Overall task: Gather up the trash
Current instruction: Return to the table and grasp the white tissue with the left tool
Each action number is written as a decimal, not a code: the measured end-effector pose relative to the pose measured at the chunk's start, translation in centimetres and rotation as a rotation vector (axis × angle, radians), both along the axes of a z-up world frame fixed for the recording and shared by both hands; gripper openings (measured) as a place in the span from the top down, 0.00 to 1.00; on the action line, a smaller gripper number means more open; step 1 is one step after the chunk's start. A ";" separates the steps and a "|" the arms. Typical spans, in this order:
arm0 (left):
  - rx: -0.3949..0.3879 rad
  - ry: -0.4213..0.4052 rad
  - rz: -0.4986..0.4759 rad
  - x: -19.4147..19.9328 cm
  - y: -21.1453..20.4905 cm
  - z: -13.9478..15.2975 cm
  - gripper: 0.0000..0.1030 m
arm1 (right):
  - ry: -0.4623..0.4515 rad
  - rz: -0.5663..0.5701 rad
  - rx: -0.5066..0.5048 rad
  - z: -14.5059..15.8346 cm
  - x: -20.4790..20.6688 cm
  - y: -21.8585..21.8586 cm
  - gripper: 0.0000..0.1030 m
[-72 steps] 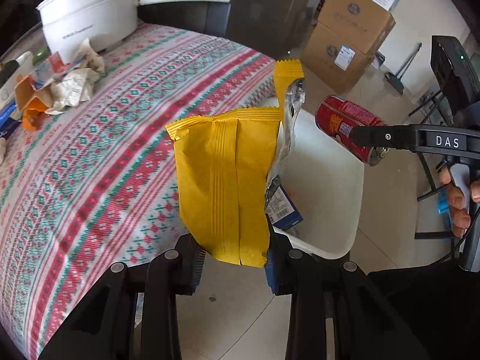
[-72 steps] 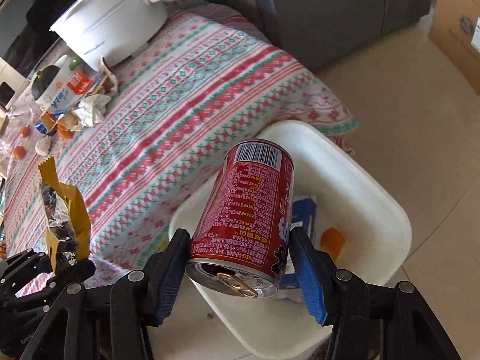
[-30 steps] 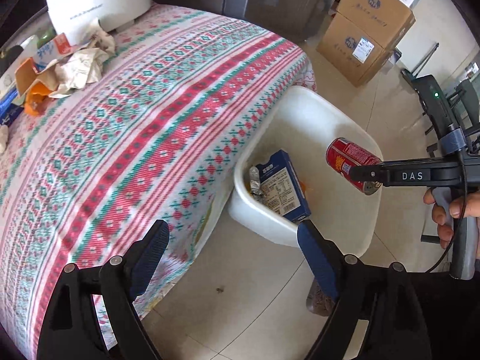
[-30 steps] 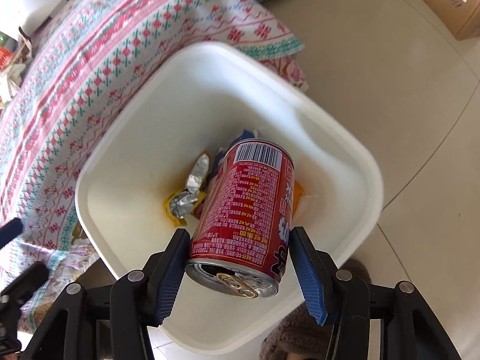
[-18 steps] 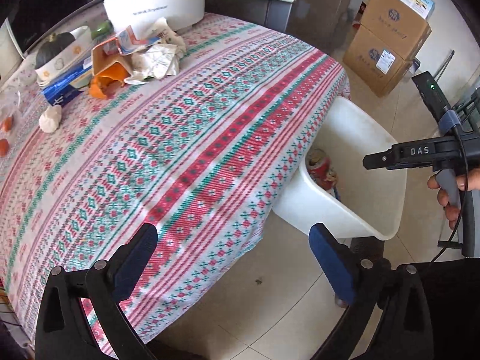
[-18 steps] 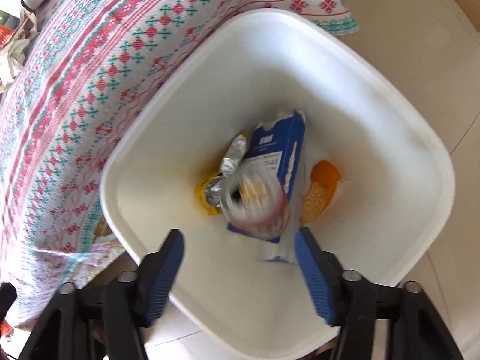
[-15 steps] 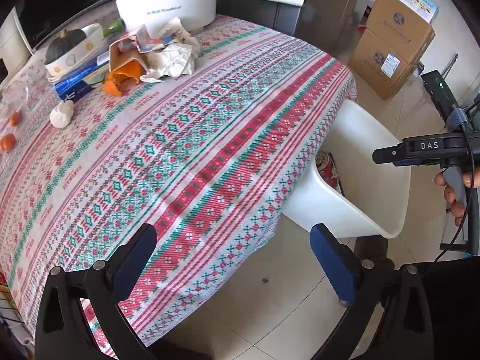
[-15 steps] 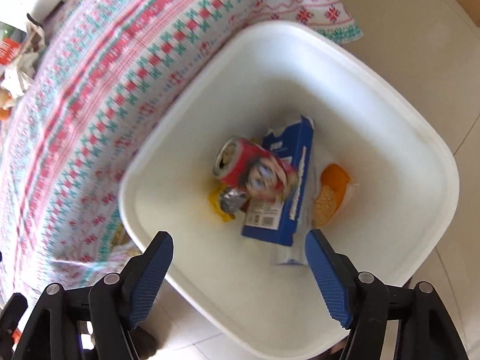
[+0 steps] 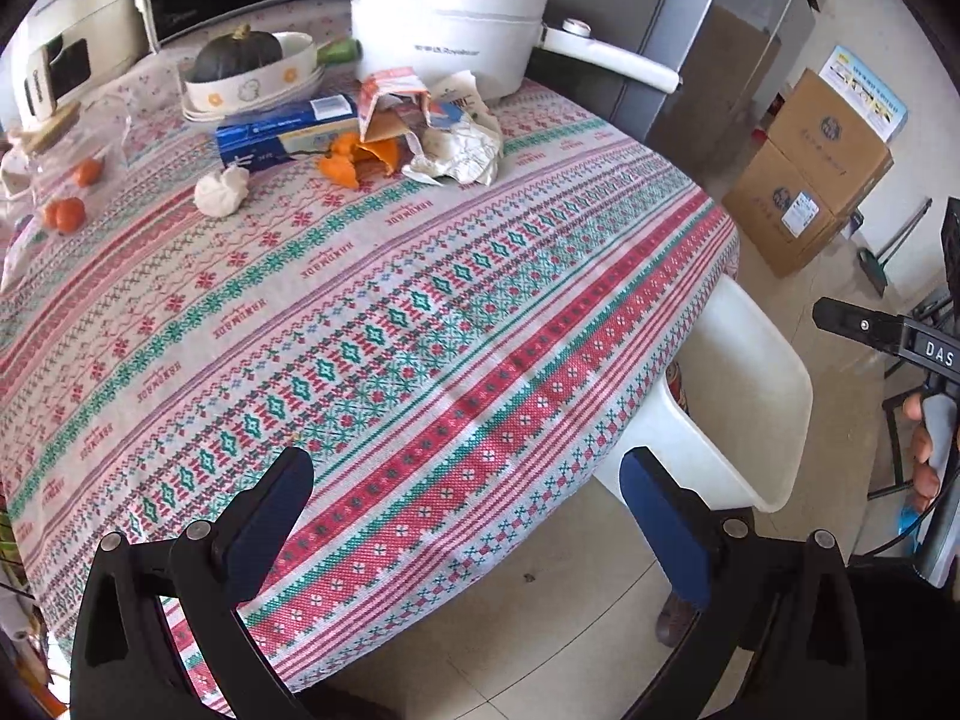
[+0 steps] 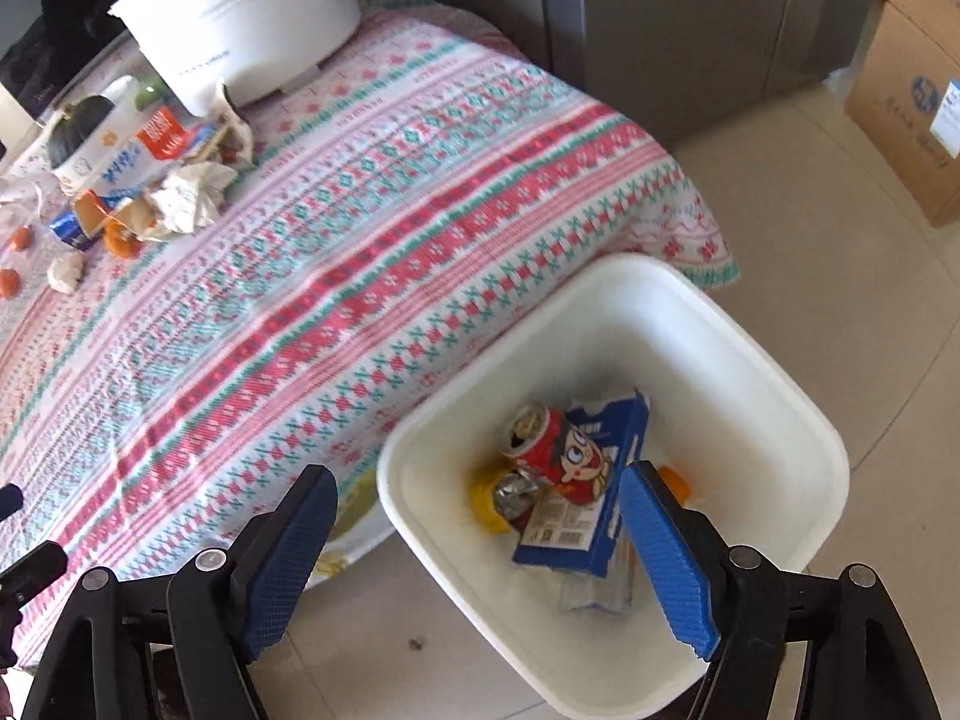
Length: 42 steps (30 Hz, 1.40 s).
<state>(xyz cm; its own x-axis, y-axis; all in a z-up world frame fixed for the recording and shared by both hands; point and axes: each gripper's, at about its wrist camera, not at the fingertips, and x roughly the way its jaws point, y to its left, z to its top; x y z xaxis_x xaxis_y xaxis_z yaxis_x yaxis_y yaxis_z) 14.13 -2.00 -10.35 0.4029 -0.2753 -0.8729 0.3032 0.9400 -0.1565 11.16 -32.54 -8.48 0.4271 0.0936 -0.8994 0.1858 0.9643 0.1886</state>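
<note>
Both of your grippers are standing open and carrying nothing: the left gripper [image 9: 465,483] is hovering over the near edge of the bench [image 9: 372,324], the right gripper [image 10: 480,516] is hanging above the white bin [image 10: 798,438] on the floor just beside that edge. The remaining trash, a crumpled paper wad [image 9: 462,147], a torn carton [image 9: 390,105] and orange peel [image 9: 360,159], is lying heaped at the far side, touching a blue box [image 9: 282,132] and near the white pot [image 9: 450,18]. You are risking snagging the patterned cloth or sweeping up the box in a careless grab. The paper is looking light and loose, so a shallow pinch may be shedding pieces.
</note>
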 end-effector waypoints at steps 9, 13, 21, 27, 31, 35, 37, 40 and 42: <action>-0.010 -0.103 0.145 0.6 4.8 1.3 0.00 | -0.251 0.069 0.009 4.5 0.1 3.9 0.11; 0.020 -0.102 0.233 1.8 6.7 0.8 0.00 | -0.262 0.087 0.014 4.5 1.3 5.4 0.10; 0.084 -0.070 0.304 6.7 8.0 -0.6 0.00 | -0.192 0.055 0.077 2.2 4.7 7.1 0.10; 0.011 -0.083 0.355 11.0 9.5 -1.6 0.01 | -0.147 0.084 0.028 0.4 7.4 9.0 0.10; -0.043 -0.108 0.346 14.0 10.3 -2.4 0.12 | -0.161 0.149 -0.045 -0.3 9.0 10.3 0.10; -0.021 -0.103 0.330 16.9 10.7 -4.0 0.24 | -0.187 0.229 0.003 -1.3 10.8 11.1 0.10; -0.010 -0.098 0.319 18.2 10.9 -4.7 0.30 | -0.197 0.273 0.023 -1.9 11.7 11.5 0.10; -0.010 -0.109 0.302 19.5 11.1 -5.4 0.34 | -0.206 0.308 0.002 -2.8 13.0 12.3 0.10; -0.025 -0.114 0.291 20.3 11.3 -5.7 0.37 | -0.202 0.316 0.023 -3.6 14.0 12.7 0.10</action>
